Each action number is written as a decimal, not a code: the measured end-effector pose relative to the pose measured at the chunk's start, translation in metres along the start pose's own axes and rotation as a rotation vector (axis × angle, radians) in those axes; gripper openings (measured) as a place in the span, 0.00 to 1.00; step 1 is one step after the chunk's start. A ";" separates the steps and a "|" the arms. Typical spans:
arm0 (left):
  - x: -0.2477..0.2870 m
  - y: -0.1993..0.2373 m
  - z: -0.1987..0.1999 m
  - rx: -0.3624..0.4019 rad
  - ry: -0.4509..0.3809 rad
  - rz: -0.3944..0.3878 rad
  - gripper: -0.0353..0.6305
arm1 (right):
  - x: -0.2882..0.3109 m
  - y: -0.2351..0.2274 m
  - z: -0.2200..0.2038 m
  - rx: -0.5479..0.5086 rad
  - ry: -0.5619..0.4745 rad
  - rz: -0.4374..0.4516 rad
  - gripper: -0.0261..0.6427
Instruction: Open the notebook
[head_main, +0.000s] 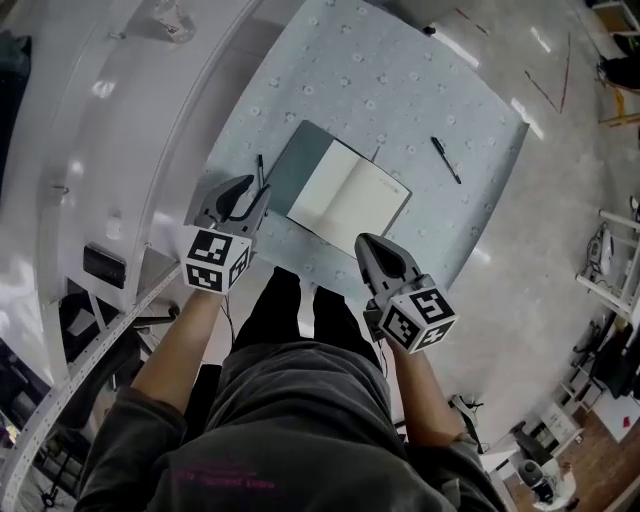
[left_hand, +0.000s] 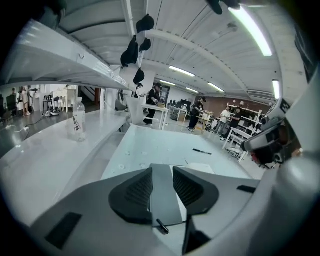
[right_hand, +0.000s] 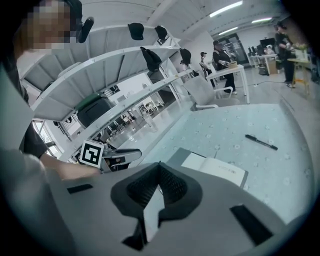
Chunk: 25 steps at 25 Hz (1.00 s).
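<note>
Grey-covered notebook (head_main: 345, 190) lies open and flat on the pale blue patterned tablecloth (head_main: 400, 90); blank white pages face up, grey cover shows along its left side; it sits ahead of and between both grippers, touching neither. Left gripper (head_main: 257, 190) hangs just off its near-left corner; fingers spread, nothing pinched, I only see the cover beyond the gap. Right gripper (head_main: 366, 241) is above the near-right corner; fingertips pressed together, empty. Slim black pen (head_main: 445, 159) lies on the cloth right of the notebook, apart from it.
</note>
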<state>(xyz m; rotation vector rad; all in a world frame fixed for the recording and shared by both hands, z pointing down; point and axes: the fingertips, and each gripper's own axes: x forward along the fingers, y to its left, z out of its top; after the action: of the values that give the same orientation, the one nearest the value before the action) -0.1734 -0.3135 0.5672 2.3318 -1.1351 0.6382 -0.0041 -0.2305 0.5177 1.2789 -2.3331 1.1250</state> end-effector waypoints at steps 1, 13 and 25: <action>-0.002 -0.005 0.008 0.008 -0.015 -0.006 0.25 | -0.003 0.000 0.004 -0.003 -0.012 -0.002 0.04; -0.032 -0.060 0.094 0.098 -0.165 -0.071 0.25 | -0.044 0.009 0.042 -0.040 -0.129 -0.032 0.04; -0.064 -0.107 0.141 0.157 -0.258 -0.130 0.25 | -0.082 0.017 0.078 -0.096 -0.225 -0.062 0.04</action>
<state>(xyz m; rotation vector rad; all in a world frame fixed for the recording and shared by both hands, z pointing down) -0.0934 -0.2994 0.3974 2.6573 -1.0622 0.4006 0.0405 -0.2324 0.4129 1.5002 -2.4513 0.8789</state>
